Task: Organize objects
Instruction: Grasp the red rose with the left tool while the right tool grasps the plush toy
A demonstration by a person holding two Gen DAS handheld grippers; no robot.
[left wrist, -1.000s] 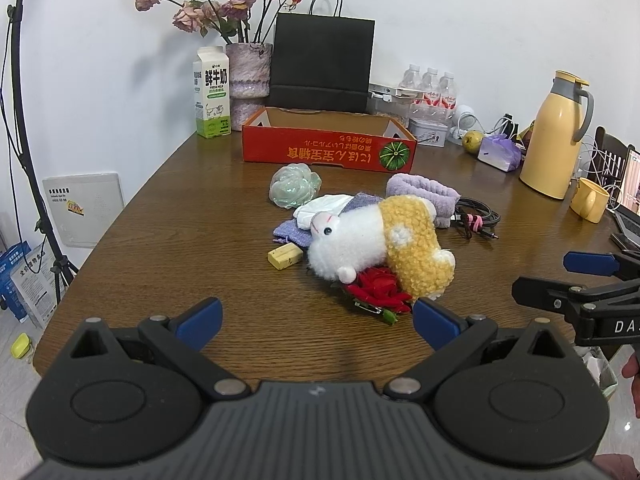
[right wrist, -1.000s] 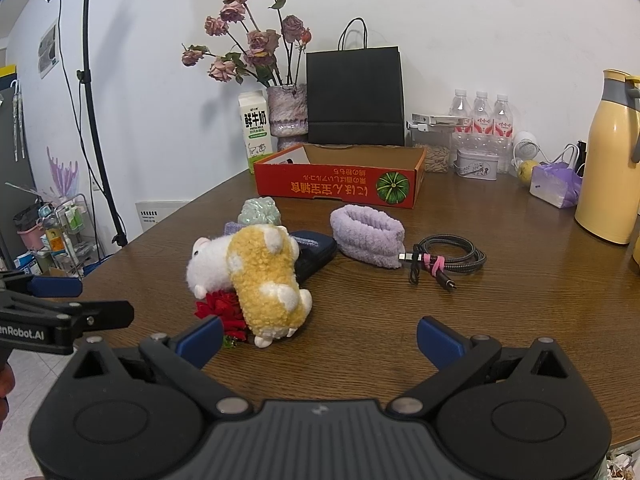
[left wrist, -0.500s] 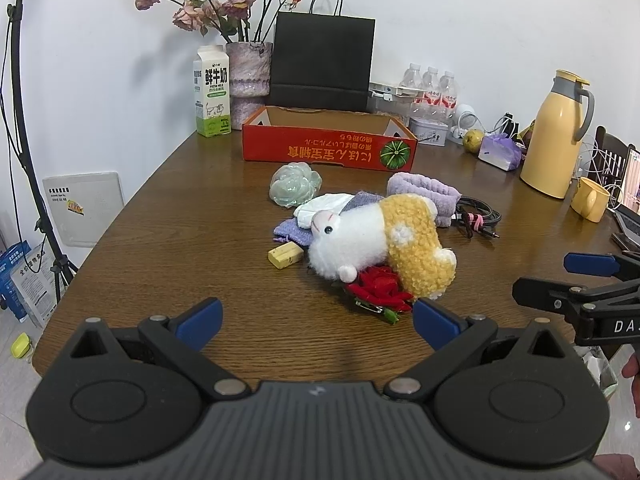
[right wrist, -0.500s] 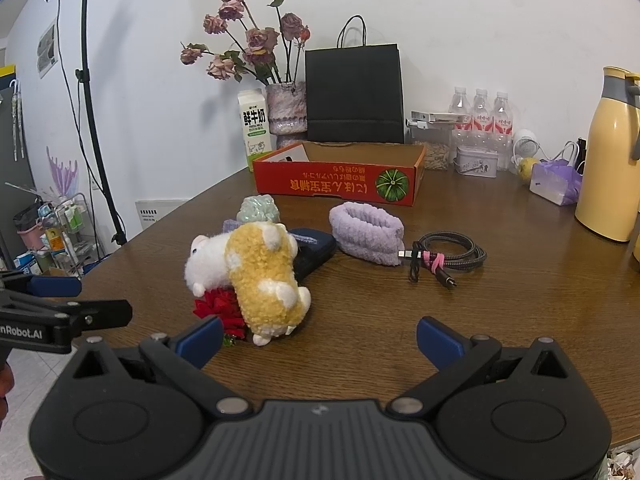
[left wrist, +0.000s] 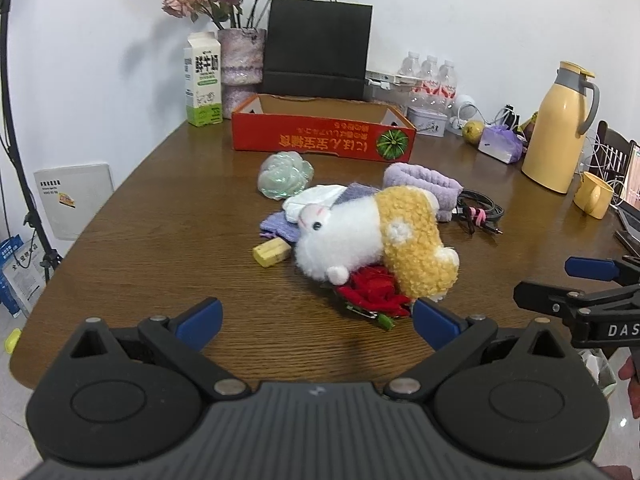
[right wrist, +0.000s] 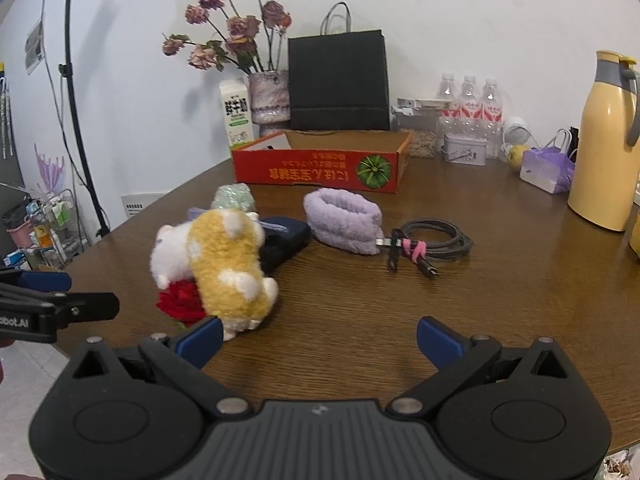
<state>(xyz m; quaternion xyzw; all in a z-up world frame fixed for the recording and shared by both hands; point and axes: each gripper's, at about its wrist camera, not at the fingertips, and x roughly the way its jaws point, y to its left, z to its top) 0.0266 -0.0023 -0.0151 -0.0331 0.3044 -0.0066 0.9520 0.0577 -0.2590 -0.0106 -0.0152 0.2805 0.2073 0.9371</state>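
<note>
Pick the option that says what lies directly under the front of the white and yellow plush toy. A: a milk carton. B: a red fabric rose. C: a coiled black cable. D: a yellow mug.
B: the red fabric rose pokes out from under the plush toy, while the cable lies apart beside the purple headband.

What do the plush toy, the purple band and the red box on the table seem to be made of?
Plush toy: soft synthetic pile, probably; fluffy white front and curly yellow, fleece-like back, matte.
Purple band: looks like terry or chenille fabric; thick fuzzy loop that holds its shape.
Red box: printed cardboard; brown raw inner walls and slightly ragged rim, smooth red outer face with a mild sheen.
</note>
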